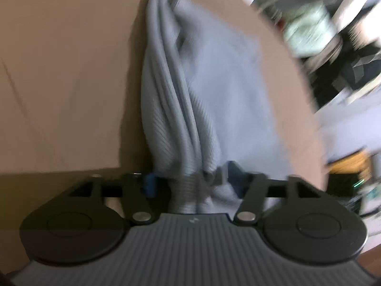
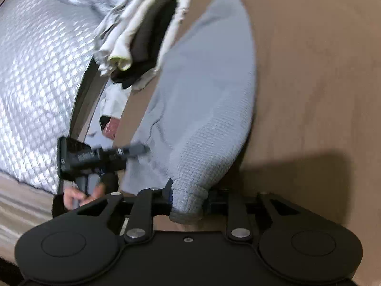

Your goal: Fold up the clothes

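A pale blue-grey ribbed knit garment (image 1: 209, 90) lies stretched along the brown surface (image 1: 59, 83). Its near end is bunched between the fingers of my left gripper (image 1: 193, 183), which is shut on it. In the right wrist view the same garment (image 2: 209, 90) runs away from me, and its cuff-like hem sits pinched in my right gripper (image 2: 189, 200). The left gripper (image 2: 142, 149) shows there from the side, gripping the garment's left edge, with a person's hand (image 2: 76, 195) on its handle.
A pile of white and black clothes (image 2: 135, 35) sits at the far left edge of the brown surface (image 2: 309, 71). Silver quilted sheeting (image 2: 35, 83) lies beyond that edge. Blurred household clutter (image 1: 333, 35) lies past the surface's right edge.
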`<move>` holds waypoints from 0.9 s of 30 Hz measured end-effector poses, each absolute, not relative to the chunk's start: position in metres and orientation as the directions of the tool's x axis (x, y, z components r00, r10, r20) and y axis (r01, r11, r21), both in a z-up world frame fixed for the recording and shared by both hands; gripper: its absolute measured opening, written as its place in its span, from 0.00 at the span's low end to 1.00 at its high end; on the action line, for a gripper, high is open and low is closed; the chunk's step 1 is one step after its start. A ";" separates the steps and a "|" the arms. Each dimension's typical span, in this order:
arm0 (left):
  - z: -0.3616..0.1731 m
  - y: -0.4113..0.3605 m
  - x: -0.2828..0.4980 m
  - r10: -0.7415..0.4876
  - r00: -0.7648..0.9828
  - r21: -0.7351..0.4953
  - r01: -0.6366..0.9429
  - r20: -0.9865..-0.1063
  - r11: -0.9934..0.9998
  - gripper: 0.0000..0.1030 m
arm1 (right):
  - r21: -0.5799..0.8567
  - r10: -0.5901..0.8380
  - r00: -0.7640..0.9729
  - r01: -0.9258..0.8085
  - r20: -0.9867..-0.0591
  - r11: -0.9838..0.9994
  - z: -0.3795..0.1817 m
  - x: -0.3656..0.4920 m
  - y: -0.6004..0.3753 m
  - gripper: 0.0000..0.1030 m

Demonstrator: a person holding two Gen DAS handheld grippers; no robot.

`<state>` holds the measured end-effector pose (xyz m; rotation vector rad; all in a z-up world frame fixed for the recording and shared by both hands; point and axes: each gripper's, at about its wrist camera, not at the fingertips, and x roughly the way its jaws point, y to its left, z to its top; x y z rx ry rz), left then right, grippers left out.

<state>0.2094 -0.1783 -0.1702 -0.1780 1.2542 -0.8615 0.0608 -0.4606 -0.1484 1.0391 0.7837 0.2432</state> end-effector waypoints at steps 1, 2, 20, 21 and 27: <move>-0.165 -0.186 0.204 -0.644 0.055 -0.527 0.523 -0.763 0.669 0.67 | 0.851 0.530 0.712 0.185 -0.460 0.491 -0.153 0.057 -0.461 0.44; -0.163 -0.191 0.202 -0.647 0.049 -0.520 0.550 -0.761 0.653 0.67 | 0.856 0.525 0.717 0.197 -0.459 0.479 -0.157 0.054 -0.462 0.53; -0.139 -0.160 0.156 -0.730 0.040 -0.680 0.334 -0.682 0.653 0.15 | 0.789 0.577 0.725 -0.075 -0.376 0.609 -0.081 0.029 -0.453 0.16; -0.137 -0.155 0.151 -0.740 0.021 -0.697 0.320 -0.672 0.642 0.15 | 0.797 0.593 0.715 -0.083 -0.371 0.599 -0.077 0.022 -0.454 0.15; -0.140 -0.158 0.129 -0.691 0.013 -0.649 0.330 -0.723 0.685 0.16 | 0.832 0.626 0.691 -0.064 -0.362 0.551 -0.073 -0.009 -0.449 0.15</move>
